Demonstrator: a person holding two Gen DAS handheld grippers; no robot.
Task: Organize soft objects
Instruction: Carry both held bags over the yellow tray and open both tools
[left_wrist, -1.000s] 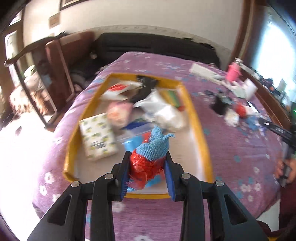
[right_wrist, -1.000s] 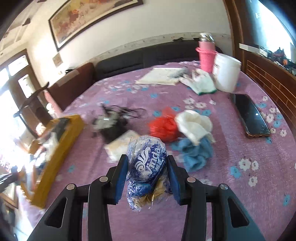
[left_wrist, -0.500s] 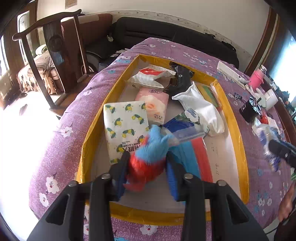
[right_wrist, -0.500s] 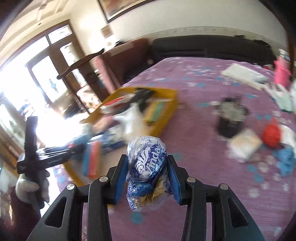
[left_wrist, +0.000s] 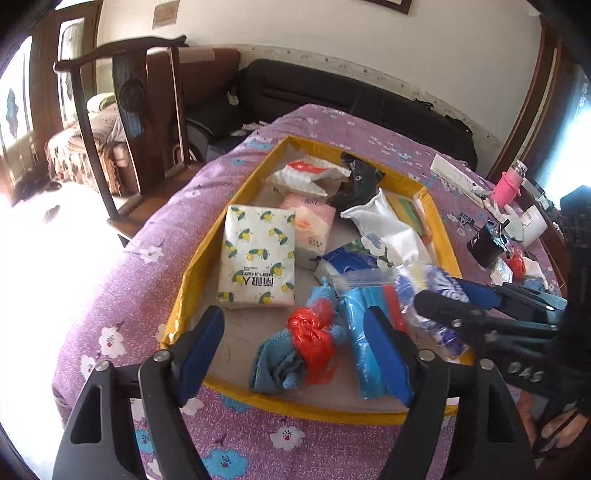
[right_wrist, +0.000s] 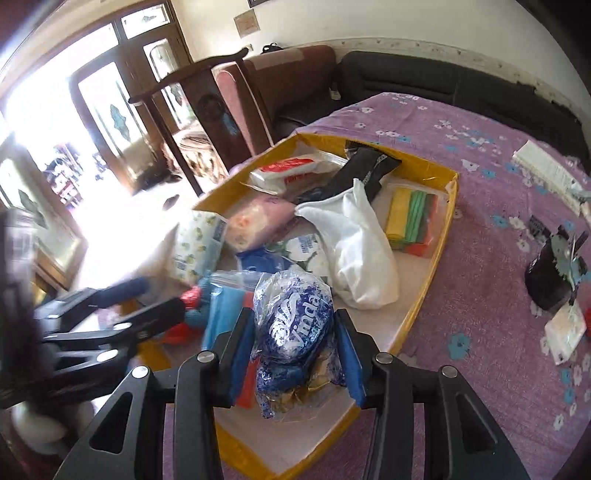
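Here the left gripper (left_wrist: 295, 350) is opening, its bundle (left_wrist: 306, 339) loose on the tray (left_wrist: 192, 273) floor near a tissue pack (left_wrist: 258, 254). The right gripper (right_wrist: 295, 350), also opening, flanks a bag (right_wrist: 295, 325) over the crowded tray.

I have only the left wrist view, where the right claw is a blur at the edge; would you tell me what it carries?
Observer: In the right wrist view, the right claw has a crinkly blue-and-white plastic bag between its pads. Its jaws are opening.
Operator: Thank you. Is that bag over the tray?
Observer: Yes, it hangs above the near end of the yellow tray, just in front of the white cloth bag lying inside.
Operator: Is there any marking on it?
Observer: White lettering across its blue print reads "Vinda".
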